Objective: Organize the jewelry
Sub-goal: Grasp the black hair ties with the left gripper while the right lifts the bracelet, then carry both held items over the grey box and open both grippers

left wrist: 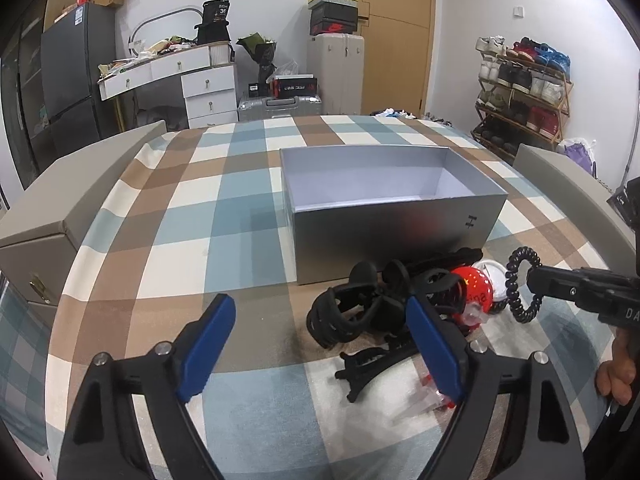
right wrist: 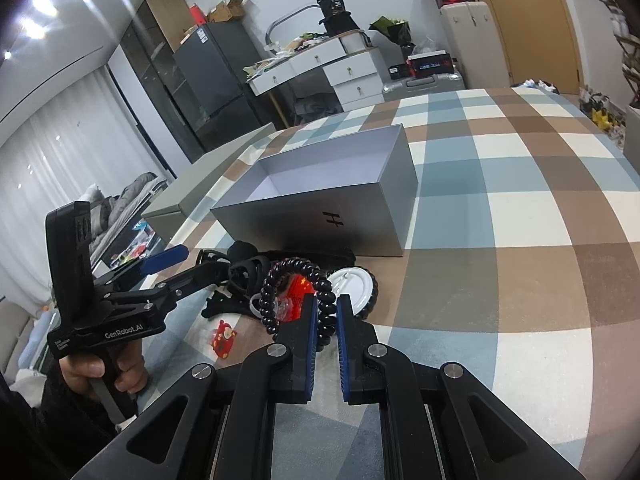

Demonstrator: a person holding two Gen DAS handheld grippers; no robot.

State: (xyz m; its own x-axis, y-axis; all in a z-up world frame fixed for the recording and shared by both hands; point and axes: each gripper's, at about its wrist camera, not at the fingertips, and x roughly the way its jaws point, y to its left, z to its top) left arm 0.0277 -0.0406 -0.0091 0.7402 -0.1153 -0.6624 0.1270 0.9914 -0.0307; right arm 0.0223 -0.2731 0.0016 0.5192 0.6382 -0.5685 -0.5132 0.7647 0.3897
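Observation:
An open grey box (left wrist: 384, 216) with a white inside stands on the checked tablecloth; it also shows in the right wrist view (right wrist: 320, 204). In front of it lies a pile: black hair claws (left wrist: 352, 312), a red round badge (left wrist: 474, 292), a white round badge (right wrist: 356, 284). My right gripper (right wrist: 327, 308) is shut on a black spiral hair tie (right wrist: 288, 292), which hangs from its tip in the left wrist view (left wrist: 520, 288). My left gripper (left wrist: 320, 320) is open and empty, its right finger beside the claws.
A small red charm (right wrist: 224, 338) lies on the cloth at the left. Grey box lids (left wrist: 80, 200) lie at the table's left and right edges. The cloth to the right of the box is bare (right wrist: 520, 220).

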